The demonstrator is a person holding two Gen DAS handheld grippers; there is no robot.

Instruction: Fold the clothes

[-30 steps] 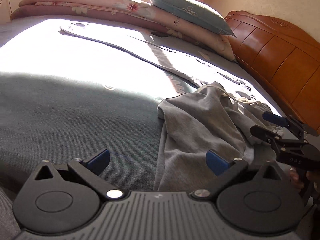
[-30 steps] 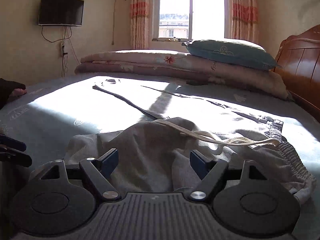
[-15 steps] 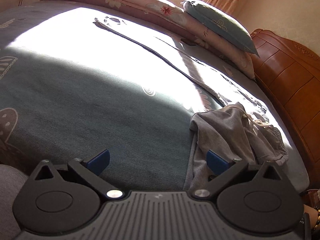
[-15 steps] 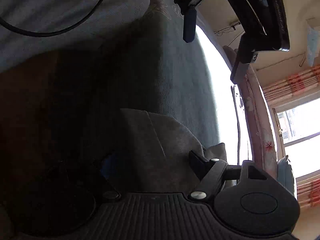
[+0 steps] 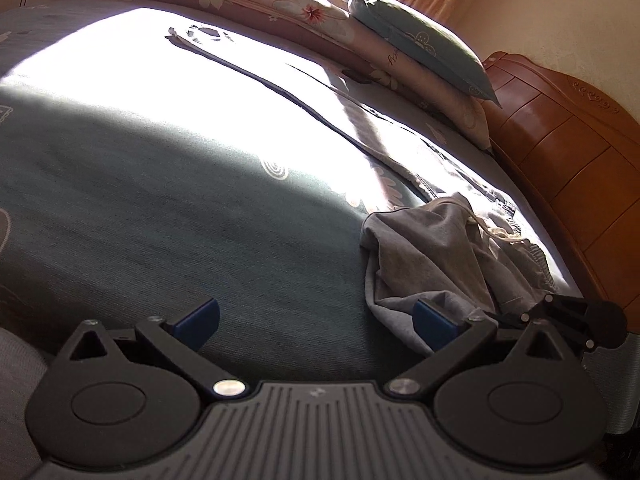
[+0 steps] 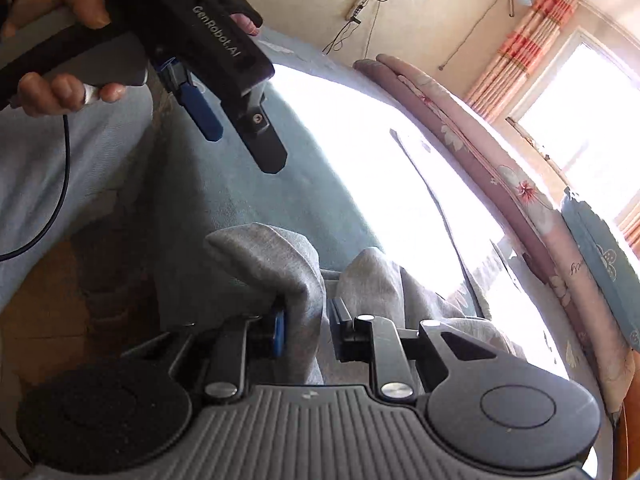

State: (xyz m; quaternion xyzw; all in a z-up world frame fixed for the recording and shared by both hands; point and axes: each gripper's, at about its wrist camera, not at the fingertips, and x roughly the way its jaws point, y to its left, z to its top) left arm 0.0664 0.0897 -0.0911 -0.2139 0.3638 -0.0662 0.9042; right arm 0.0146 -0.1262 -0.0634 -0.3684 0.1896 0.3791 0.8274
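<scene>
In the left wrist view, the left gripper (image 5: 316,320) hangs low over the teal bedspread (image 5: 180,220) with its jaws spread wide and nothing between them; the left blue pad stands over bare cover, the right blue pad just in front of the near edge of the grey garment (image 5: 432,264). That garment lies crumpled toward the right side of the bed, a pale drawstring (image 5: 500,236) trailing over its top and a gathered waistband on its far side. At the far right the right gripper (image 5: 568,320) shows as a dark linkage against the cloth's near corner. Beyond, a folded floral quilt (image 5: 248,0) and a blue pillow (image 5: 420,48) sit at the far edge of the bed, and a wooden headboard (image 5: 560,152) closes the right side.

In the right wrist view, a hand (image 6: 60,40) at upper left holds the left gripper (image 6: 244,148), its two fingers apart and clear of the bedspread (image 6: 248,200). Lower down, the right gripper (image 6: 306,332) has just been closing its jaws; they now stand narrow, pinching a raised fold of the grey garment (image 6: 288,264) between the pads. The rest of the cloth runs off to the right, and further right the quilt (image 6: 480,148), pillow (image 6: 600,256) and bright window (image 6: 592,112) follow
</scene>
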